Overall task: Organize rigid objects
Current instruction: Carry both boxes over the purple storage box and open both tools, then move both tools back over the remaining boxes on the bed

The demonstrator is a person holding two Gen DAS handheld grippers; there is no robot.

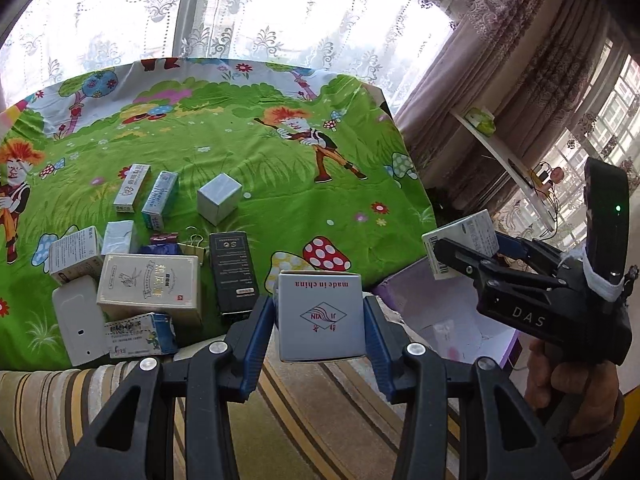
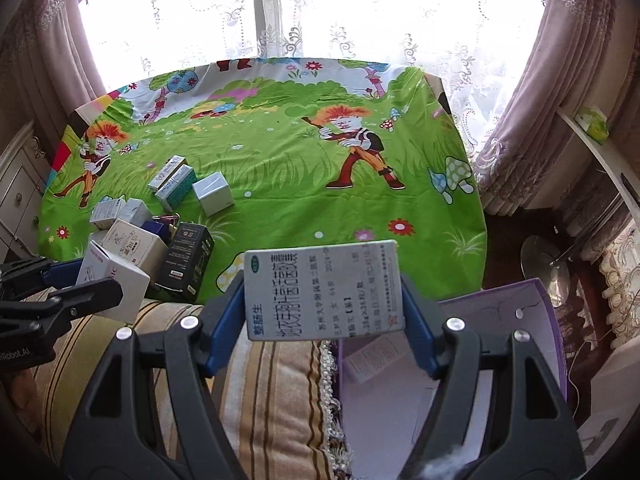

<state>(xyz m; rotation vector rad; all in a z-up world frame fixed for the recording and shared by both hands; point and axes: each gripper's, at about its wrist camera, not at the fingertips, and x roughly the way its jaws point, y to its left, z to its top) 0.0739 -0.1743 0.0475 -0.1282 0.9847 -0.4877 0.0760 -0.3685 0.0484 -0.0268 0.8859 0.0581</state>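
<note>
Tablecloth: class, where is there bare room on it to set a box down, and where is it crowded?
Free: the wide green stretch of the tablecloth right of the silver cube box, out to the cartoon figure, and the far strip by the window. Crowded: the near-left corner around the black box.

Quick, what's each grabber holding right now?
Left gripper: shut on the white box.
Right gripper: shut on the grey medicine box.

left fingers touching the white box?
Touching. Left wrist view: both blue fingers press the sides of the white box, no gap.
</note>
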